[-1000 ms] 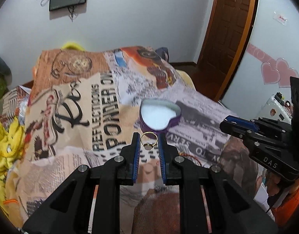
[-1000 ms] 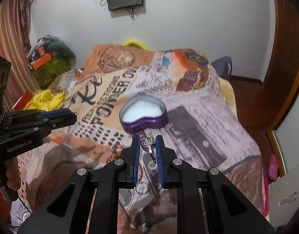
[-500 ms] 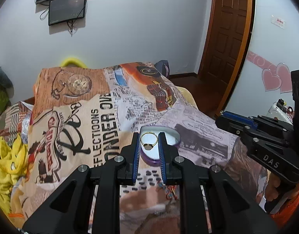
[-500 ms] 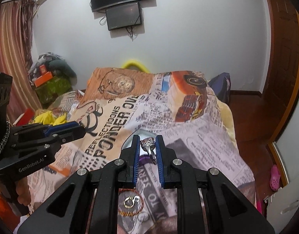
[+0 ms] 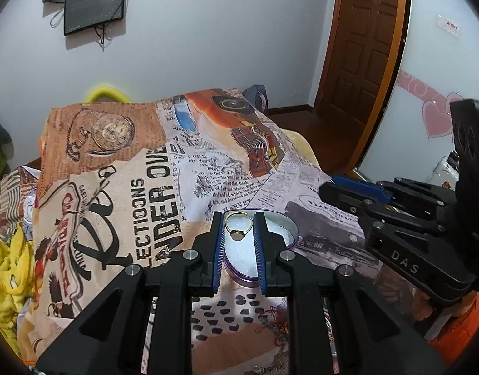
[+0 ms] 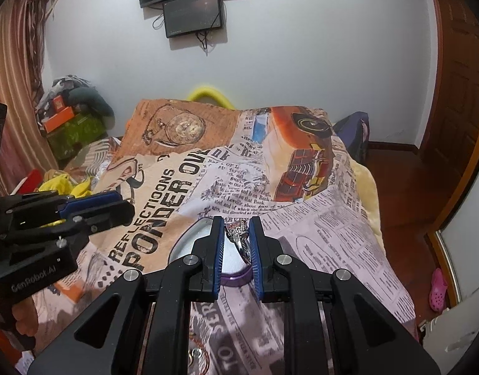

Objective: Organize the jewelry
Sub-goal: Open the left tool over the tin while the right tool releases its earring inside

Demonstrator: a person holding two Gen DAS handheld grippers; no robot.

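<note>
Where jaws close, gold ring (image 5: pixel 238 228) sits.

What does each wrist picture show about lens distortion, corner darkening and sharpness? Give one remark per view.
Left wrist view: fisheye bends the door frame into a curve, corners go black, the gold ring in the left gripper is sharp. Right wrist view: the same dark corners, the wall screens bow, the silver ring in the right gripper is crisp.
</note>
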